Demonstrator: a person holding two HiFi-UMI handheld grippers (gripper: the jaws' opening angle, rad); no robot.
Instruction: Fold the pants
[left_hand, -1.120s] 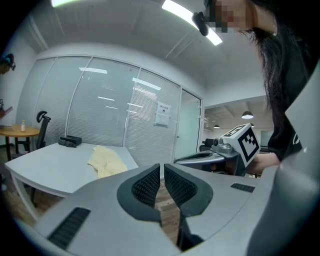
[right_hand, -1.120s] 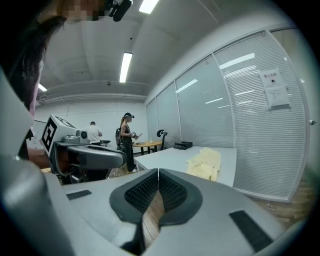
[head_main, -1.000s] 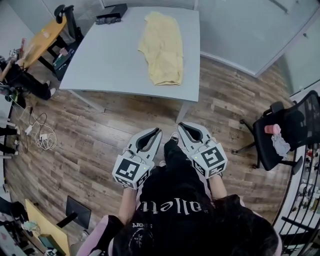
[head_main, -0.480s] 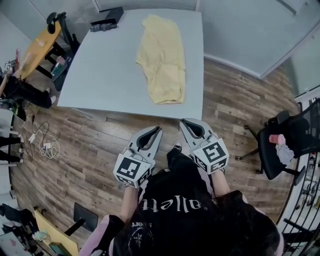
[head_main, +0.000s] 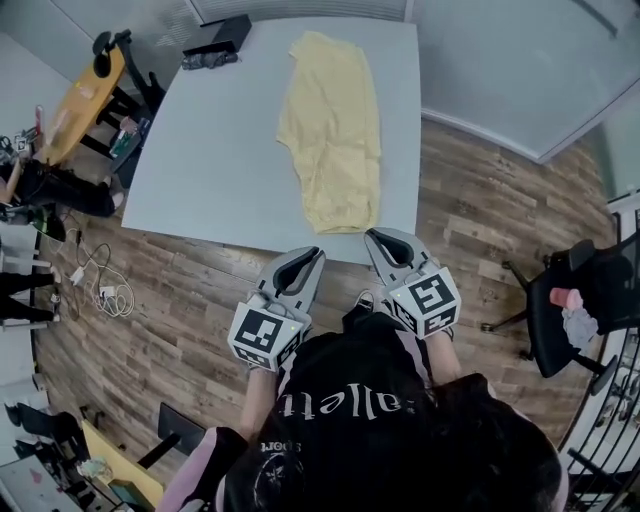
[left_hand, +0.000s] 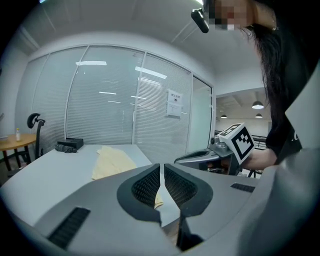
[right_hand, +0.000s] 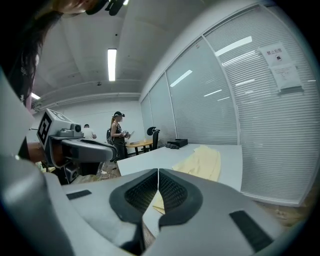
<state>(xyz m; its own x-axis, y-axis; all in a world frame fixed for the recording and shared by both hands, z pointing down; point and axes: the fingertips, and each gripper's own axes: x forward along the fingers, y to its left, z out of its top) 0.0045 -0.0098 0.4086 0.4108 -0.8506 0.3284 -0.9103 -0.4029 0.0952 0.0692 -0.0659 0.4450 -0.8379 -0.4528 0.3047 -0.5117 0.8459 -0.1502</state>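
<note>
Pants (head_main: 330, 130) lie on the desk (head_main: 200, 150), just ahead of both sets of jaws. Left gripper (head_main: 308, 254) and right gripper (head_main: 381, 236) are side by side at the near desk edge, jaws closed on nothing.

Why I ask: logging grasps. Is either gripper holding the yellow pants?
No, the left gripper and right gripper are shut and empty, while the yellow pants lie on the table.
</note>
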